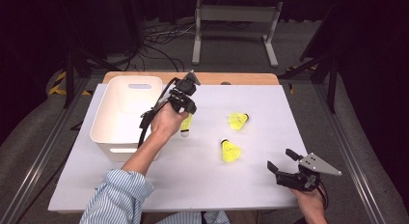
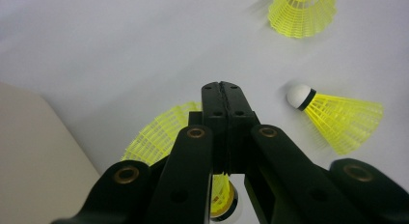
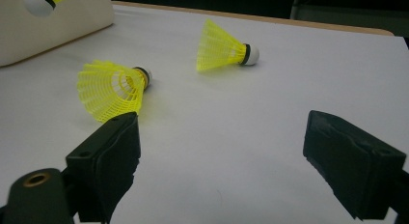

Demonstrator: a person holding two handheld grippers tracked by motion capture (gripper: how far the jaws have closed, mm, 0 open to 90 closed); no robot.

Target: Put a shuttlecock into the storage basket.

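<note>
where the left hand-held gripper clamps a shuttlecock, cork half hidden, right hand-held gripper wide

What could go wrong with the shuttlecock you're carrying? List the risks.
1. The left gripper pinches only the thin mesh skirt of the held shuttlecock, so it might slip out or get crushed.
2. It hangs beside the white bin, not over it; released now, it would likely land on the table.

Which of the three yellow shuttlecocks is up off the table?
The one by the white bin: this shuttlecock hangs cork-down, pinched in the shut jaws of the left gripper. The other two lie on their sides on the white table.
</note>
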